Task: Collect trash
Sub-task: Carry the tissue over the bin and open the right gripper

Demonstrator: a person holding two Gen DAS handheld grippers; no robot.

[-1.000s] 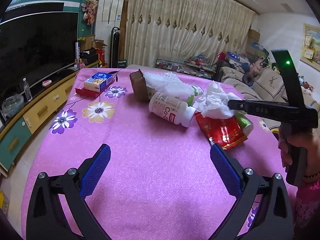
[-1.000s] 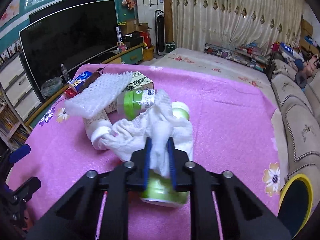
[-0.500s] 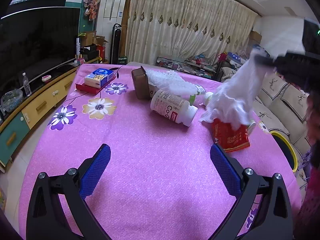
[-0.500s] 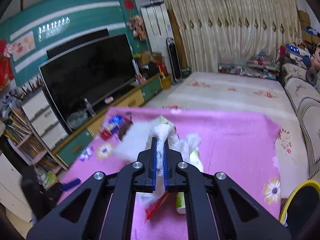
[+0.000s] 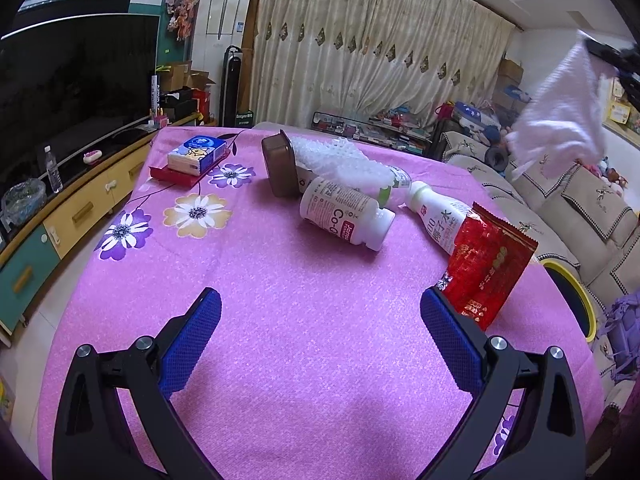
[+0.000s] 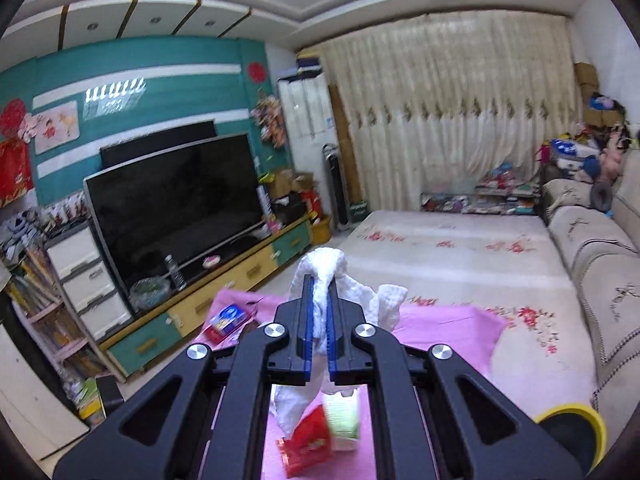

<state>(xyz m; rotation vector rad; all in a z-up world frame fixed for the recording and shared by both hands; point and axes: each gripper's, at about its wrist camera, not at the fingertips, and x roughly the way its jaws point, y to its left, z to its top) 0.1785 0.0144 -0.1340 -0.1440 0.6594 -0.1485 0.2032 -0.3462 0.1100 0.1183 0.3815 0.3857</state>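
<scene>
The right gripper [image 6: 319, 312] is clamping a crumpled white tissue [image 6: 328, 276] between its blue pads, jaws pressed together on it. The tissue is bunching up over the fingertips in soft folds and hanging down below them in a ragged tail. Seen from the left gripper's camera, that same tissue [image 5: 560, 108] is dangling high in the air at the far right, well above the pink flowered tablecloth [image 5: 280, 300], looking limp, wrinkled and slightly blurred.

The left gripper [image 5: 320, 336] is hovering low over the cloth with its jaws spread wide apart, nothing between them.

On the table more trash is lying: a shiny red foil wrapper [image 5: 486, 264] standing crinkled just beside the left gripper's right finger, a white bottle [image 5: 344, 216] lying on its side, a second white bottle with green print [image 5: 438, 216] beside it, a brown tub [image 5: 280, 168] tipped on its side, and white foam netting [image 5: 336, 160] draped over the tub and bottles. A yellow-rimmed bin [image 5: 572, 292] is sitting beyond the table's right edge.
</scene>
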